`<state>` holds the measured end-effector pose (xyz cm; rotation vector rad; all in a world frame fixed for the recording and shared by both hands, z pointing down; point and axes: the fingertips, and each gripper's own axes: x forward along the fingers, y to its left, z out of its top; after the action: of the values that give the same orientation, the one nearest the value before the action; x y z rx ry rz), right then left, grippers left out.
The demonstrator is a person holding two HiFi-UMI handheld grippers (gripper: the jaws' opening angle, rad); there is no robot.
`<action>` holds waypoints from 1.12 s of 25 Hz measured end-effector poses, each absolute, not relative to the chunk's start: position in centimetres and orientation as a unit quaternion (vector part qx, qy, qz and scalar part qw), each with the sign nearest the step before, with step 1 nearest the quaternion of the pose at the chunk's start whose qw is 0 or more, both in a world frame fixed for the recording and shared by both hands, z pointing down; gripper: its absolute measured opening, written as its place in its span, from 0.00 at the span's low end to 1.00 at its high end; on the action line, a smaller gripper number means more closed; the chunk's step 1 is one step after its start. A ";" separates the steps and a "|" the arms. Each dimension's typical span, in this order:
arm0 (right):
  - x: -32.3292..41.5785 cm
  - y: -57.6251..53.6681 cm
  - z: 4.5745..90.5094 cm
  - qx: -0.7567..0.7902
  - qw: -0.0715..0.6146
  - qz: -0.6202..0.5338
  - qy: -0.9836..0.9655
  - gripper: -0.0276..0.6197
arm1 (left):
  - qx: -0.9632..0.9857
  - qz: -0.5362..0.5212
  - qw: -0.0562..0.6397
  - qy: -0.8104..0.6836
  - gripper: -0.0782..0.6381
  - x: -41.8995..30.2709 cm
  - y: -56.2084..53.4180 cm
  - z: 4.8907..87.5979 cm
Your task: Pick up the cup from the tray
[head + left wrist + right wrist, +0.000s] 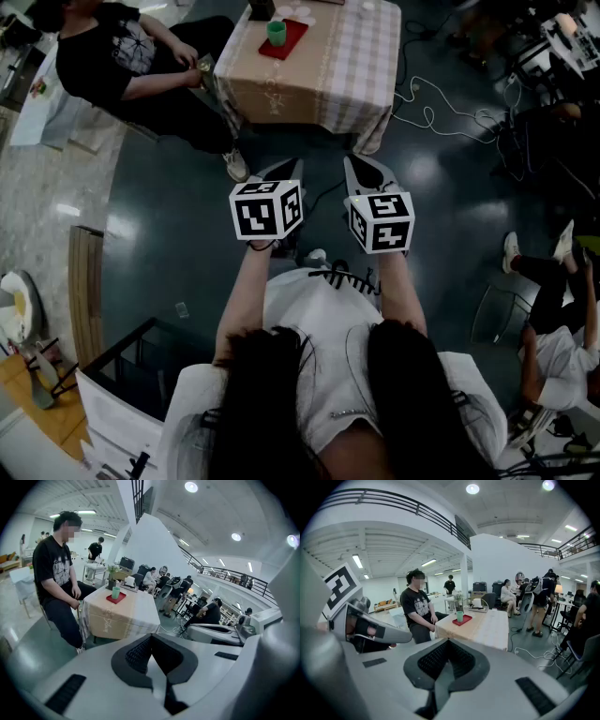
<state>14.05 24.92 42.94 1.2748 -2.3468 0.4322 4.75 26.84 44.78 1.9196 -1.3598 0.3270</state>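
Observation:
A green cup [276, 32] stands on a red tray [292, 39] near the far left corner of a table [328, 80] with a checked cloth. Both gripper views show the cup [116, 592] [460, 616] and the tray [117, 599] [466, 619] small and far off. My left gripper [281, 169] and right gripper [359, 167] are held side by side over the dark floor, well short of the table. Each points toward the table. In its own view the left gripper [151, 640] has its jaws together with nothing between them, and so does the right gripper [448, 645].
A person in a black shirt [117, 52] sits at the table's left side. White cables [441, 112] trail on the floor to the right of the table. Another person [553, 281] sits at the right. A wooden bench [86, 281] stands at the left.

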 end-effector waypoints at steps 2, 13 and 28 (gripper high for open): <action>13.8 24.9 43.1 0.461 0.213 0.156 -0.847 0.06 | 0.751 0.130 0.369 -0.532 0.12 4.6 26.9 44.8; 13.8 25.6 43.1 0.456 0.205 0.159 -0.852 0.06 | 0.748 0.127 0.365 -0.539 0.12 4.7 27.6 44.6; 12.4 24.0 42.1 0.419 0.165 0.140 -0.882 0.43 | 0.745 0.124 0.356 -0.550 0.12 4.4 25.6 44.8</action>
<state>12.37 24.03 42.10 1.1940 -2.5131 0.3992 4.43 25.62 44.77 1.9247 -1.4209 0.3204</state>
